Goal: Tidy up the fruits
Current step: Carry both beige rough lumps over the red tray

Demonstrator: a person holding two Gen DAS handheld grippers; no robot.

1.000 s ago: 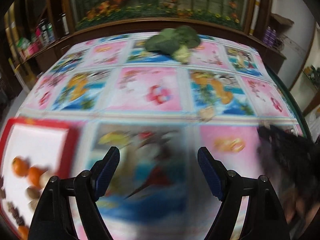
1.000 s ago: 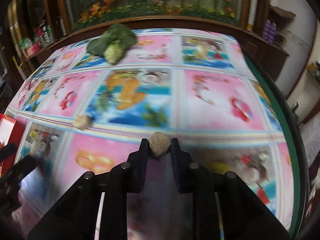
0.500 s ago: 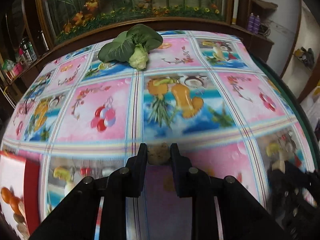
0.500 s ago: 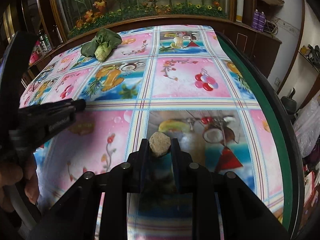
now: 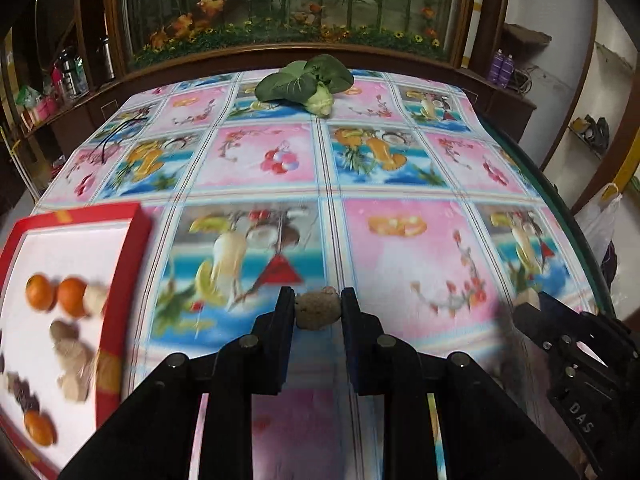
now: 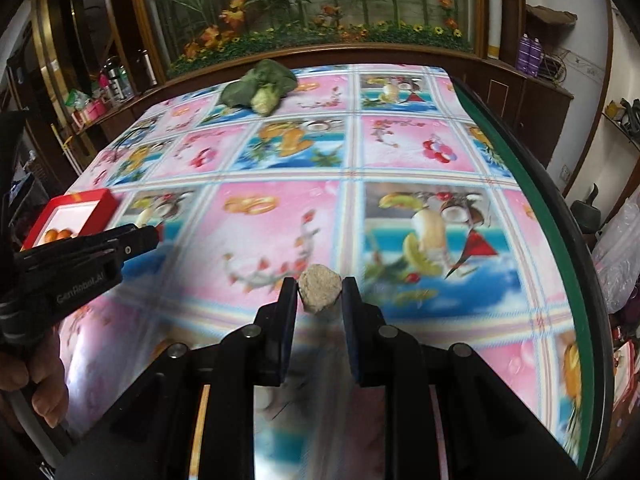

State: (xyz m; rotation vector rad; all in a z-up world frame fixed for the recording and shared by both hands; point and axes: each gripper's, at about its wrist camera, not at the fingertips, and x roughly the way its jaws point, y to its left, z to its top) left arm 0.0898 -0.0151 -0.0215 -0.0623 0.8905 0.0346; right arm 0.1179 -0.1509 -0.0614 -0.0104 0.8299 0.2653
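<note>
Left wrist view: the left claw [image 5: 318, 312] is clamped on a small brown rough-skinned fruit [image 5: 318, 311], pinched between the tips of its two fingers above the desk [image 5: 420, 248], which is covered by a cloth of pink and blue fruit pictures. To the left lies a red-rimmed tray [image 5: 124, 280] with a white floor; in it sit blurred oranges [image 5: 40, 293] and several brownish fruits [image 5: 74, 354]. A leafy green vegetable [image 5: 308, 82] lies at the far end of the desk. At the right edge the right claw [image 5: 532, 304] comes into view, with a pale lump at its tip; from here I cannot tell how its fingers stand.

Right wrist view: the right claw [image 6: 319, 290] is closed on a pale beige lumpy fruit [image 6: 320, 289], held at the fingertips over a pink square of the cloth. The left claw [image 6: 154, 234] reaches in from the left, a hand [image 6: 38, 384] gripping its handle. Behind it is the red-rimmed tray [image 6: 106, 202] with oranges [image 6: 58, 234] inside. The green vegetable [image 6: 258, 86] rests near the far edge of the desk [image 6: 400, 152]
</note>
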